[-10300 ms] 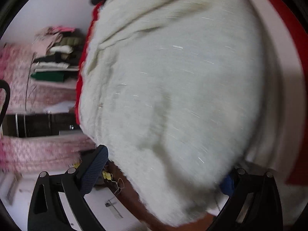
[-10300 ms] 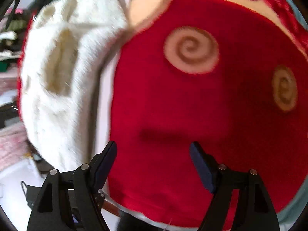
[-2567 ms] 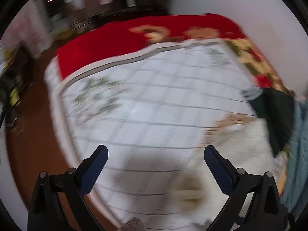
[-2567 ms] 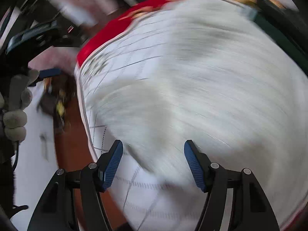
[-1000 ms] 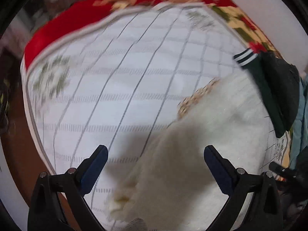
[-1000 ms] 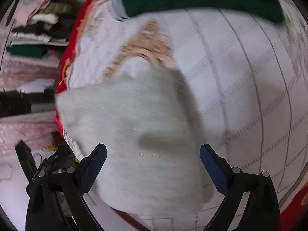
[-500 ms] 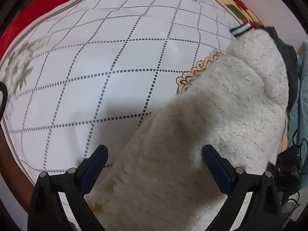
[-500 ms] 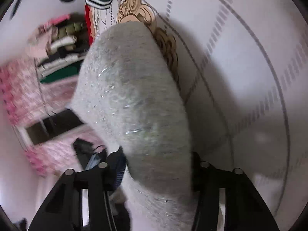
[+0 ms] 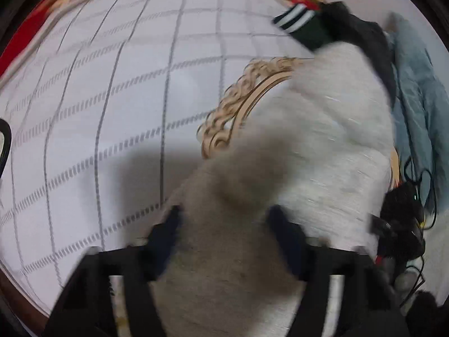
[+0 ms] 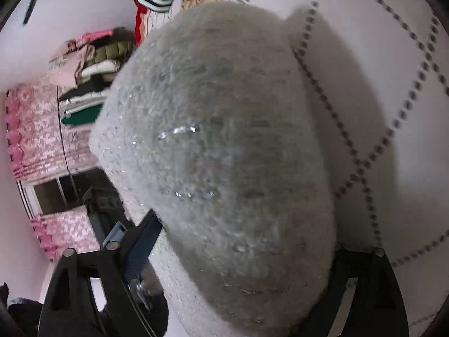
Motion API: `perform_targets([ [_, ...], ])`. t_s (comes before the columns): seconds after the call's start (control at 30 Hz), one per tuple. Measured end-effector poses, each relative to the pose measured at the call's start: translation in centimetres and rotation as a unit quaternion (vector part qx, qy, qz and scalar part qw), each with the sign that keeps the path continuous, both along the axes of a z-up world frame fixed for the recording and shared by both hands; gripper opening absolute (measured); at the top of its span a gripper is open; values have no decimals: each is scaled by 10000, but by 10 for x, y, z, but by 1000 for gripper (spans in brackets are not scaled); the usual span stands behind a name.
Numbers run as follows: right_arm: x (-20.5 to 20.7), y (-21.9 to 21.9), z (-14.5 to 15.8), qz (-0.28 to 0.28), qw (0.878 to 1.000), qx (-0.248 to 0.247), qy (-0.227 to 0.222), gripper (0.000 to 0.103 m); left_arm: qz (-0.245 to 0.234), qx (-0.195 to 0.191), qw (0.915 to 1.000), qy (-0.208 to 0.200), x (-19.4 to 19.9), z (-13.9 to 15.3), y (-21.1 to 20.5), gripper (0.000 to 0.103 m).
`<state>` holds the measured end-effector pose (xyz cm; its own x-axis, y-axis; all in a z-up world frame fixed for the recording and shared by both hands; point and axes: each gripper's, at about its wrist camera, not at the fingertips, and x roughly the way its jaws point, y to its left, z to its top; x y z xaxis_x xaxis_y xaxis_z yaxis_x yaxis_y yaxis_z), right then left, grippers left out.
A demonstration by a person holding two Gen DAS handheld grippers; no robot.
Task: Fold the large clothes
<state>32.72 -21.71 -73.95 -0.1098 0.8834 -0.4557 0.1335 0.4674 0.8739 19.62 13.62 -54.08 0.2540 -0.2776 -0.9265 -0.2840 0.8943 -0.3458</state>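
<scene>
A fluffy white sweater (image 9: 322, 146) lies bunched on the white checked bedspread (image 9: 112, 98). My left gripper (image 9: 227, 224) has its jaws partly closed around a fold of the sweater near the bed's front edge. In the right wrist view the sweater (image 10: 224, 146) fills the middle. My right gripper (image 10: 238, 241) grips a thick bunch of it; the left finger (image 10: 143, 241) shows, the right fingertip is hidden by wool.
A dark green garment with striped cuff (image 9: 306, 25) and a black one (image 9: 364, 36) lie at the far right of the bed, with blue cloth (image 9: 415, 84) beyond. A stack of folded clothes (image 10: 89, 78) sits on a pink-covered shelf. Black cables (image 9: 404, 219) lie at right.
Both grippers have moved onto the sweater. The left jaws have narrowed around a fold. The right gripper stays clamped on the wool, now closer and lower to the bed.
</scene>
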Motion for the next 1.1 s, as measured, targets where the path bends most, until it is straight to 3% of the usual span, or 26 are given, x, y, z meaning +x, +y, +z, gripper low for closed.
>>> perform_targets([
  [0.03,-1,3,3,-147,9999,61,47,71,-112,-36,9999,-68,1,5,-3,16],
  [0.1,-4,9,5,-348,9991,204,129,60,-188,-41,9996,-202,6,17,4,12],
  [0.27,-14,27,27,-845,9947,504,307,49,-264,-68,9990,-367,15,41,26,10],
  [0.57,2,43,106,-906,9912,961,89,46,-365,166,9973,-618,37,108,48,10],
  [0.7,34,47,151,-815,9900,1137,-158,46,-454,250,9954,-804,79,141,49,10],
  [0.9,111,20,221,-943,9860,1295,-457,46,-646,393,9900,-1189,158,200,25,10],
  [1.1,219,-39,282,-1166,9777,1508,-877,46,-761,350,9837,-1592,274,232,-15,9],
])
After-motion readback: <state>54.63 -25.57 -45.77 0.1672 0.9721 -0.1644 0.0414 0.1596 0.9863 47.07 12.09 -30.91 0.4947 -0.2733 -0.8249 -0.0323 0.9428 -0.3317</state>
